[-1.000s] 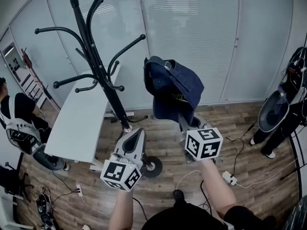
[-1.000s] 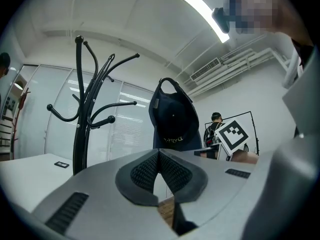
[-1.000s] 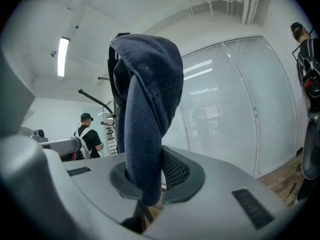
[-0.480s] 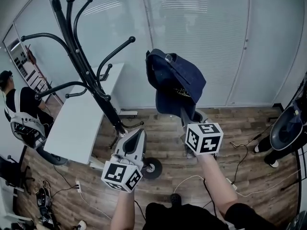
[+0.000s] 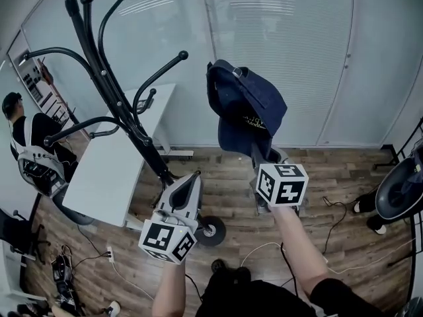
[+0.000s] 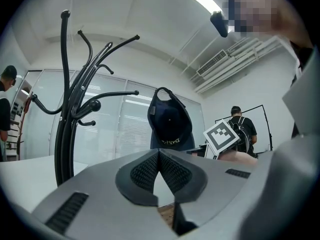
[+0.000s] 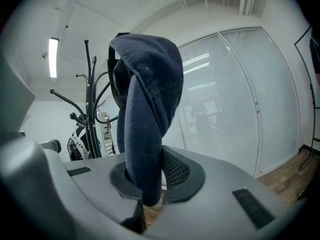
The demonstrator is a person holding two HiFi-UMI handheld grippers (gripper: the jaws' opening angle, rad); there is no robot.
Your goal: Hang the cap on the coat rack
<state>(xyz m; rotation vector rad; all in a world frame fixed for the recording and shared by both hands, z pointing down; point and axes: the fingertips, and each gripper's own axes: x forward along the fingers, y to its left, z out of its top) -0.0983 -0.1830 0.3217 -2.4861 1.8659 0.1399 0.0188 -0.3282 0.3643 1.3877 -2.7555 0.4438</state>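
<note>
The right gripper, at centre-right of the head view, has its jaws closed on the brim of the dark navy fabric baseball cap. In the right gripper view the folded brim sits clamped between both pads, with the crown of the cap rising above them. The cap stands upright at upper centre of the head view, clear of the black metal coat rack with curved knob-tipped arms, which occupies the upper left of that frame; none of its hooks touches the cap. The left gripper, at lower centre-left, has its jaws pressed together at the tips with nothing between them, as its own view confirms. That view shows the coat rack at left and the cap at centre, apart. A white rectangular worktop stands behind the rack above a brown wood-plank floor. A person in dark clothing is at the left edge.
</note>
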